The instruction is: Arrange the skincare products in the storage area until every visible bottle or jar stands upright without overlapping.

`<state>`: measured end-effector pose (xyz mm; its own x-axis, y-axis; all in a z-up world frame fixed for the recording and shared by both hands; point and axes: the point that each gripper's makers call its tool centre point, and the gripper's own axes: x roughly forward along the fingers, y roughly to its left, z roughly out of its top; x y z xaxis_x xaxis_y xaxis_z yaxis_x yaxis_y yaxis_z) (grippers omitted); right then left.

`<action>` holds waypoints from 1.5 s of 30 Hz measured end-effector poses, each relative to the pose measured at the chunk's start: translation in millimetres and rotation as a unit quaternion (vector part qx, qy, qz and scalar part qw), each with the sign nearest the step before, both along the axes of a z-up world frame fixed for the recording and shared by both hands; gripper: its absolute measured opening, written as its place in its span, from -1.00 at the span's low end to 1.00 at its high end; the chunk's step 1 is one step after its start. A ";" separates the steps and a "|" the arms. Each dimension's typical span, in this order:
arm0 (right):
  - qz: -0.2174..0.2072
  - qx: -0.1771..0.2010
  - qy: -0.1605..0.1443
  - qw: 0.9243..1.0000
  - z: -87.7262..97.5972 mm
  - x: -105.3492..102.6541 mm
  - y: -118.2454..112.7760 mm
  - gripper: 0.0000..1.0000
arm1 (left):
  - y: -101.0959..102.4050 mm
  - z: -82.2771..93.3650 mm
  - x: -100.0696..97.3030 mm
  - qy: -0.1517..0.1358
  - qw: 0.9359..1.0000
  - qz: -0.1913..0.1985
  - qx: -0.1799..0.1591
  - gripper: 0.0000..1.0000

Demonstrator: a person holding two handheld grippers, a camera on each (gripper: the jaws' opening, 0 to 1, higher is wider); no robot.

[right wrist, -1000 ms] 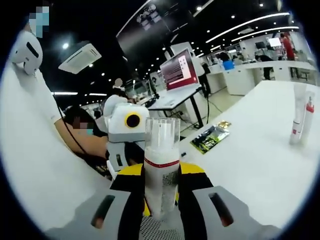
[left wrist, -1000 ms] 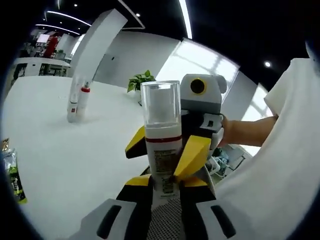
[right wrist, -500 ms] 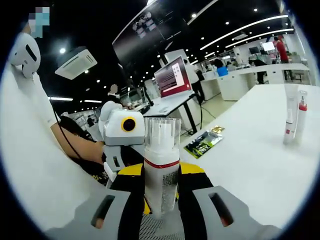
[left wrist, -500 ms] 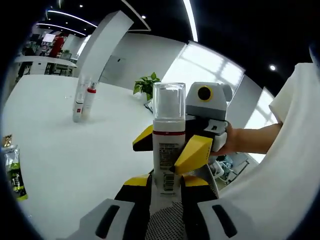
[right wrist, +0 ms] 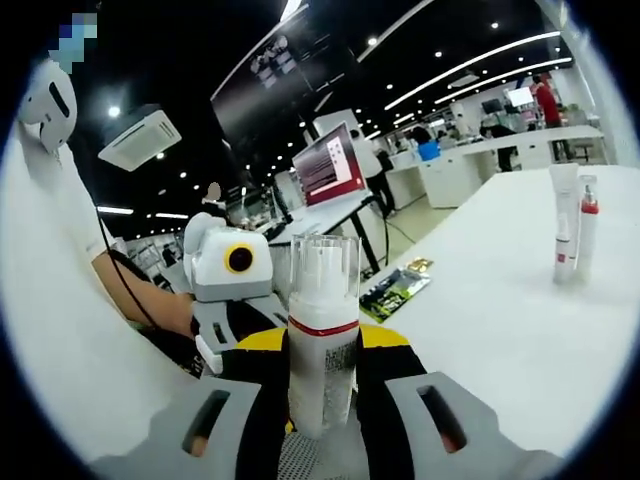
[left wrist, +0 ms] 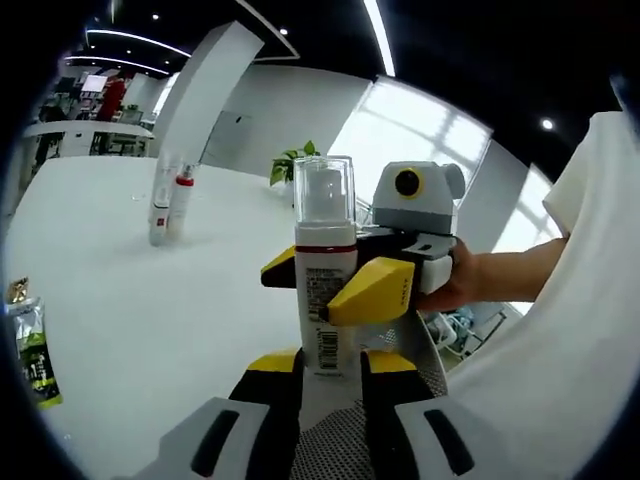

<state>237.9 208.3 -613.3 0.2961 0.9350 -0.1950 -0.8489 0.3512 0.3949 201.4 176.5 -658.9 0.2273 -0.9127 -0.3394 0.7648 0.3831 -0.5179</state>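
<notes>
Left gripper view: the pump bottle (left wrist: 325, 290), white with a clear cap and a red band, stands upright between the left gripper (left wrist: 325, 375) jaws, whose yellow-tipped fingers sit against its lower body on both sides. The right gripper (left wrist: 340, 285) enters from the right, held by a hand (left wrist: 455, 285), and its yellow jaws clamp the bottle at label height. The bottle is held above the white table (left wrist: 150, 320). Two slim bottles (left wrist: 168, 205) stand upright far back on the table, just beside each other. A sachet (left wrist: 30, 350) lies near the left edge.

Right gripper view: the right gripper (right wrist: 322, 385) pinches the pump bottle (right wrist: 322, 340) upright between its jaws. The left gripper (right wrist: 250, 340) is just behind the bottle on the left; whether it grips cannot be told here. The slim bottles (right wrist: 570, 235) stand at far right, and a sachet (right wrist: 395, 288) lies on the table (right wrist: 500, 330).
</notes>
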 end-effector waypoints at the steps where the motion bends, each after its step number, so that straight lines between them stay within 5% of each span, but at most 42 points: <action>1: -0.005 0.001 -0.002 1.000 0.3 1.4 -1.1 -0.56 | 0.2 -0.2 0.3 -0.001 1.000 0.001 0.001 -0.54; 45: -0.068 -0.002 -0.034 0.997 0.7 20.3 -17.6 -0.56 | 3.9 -9.5 3.5 -0.032 0.999 0.005 0.036 -0.52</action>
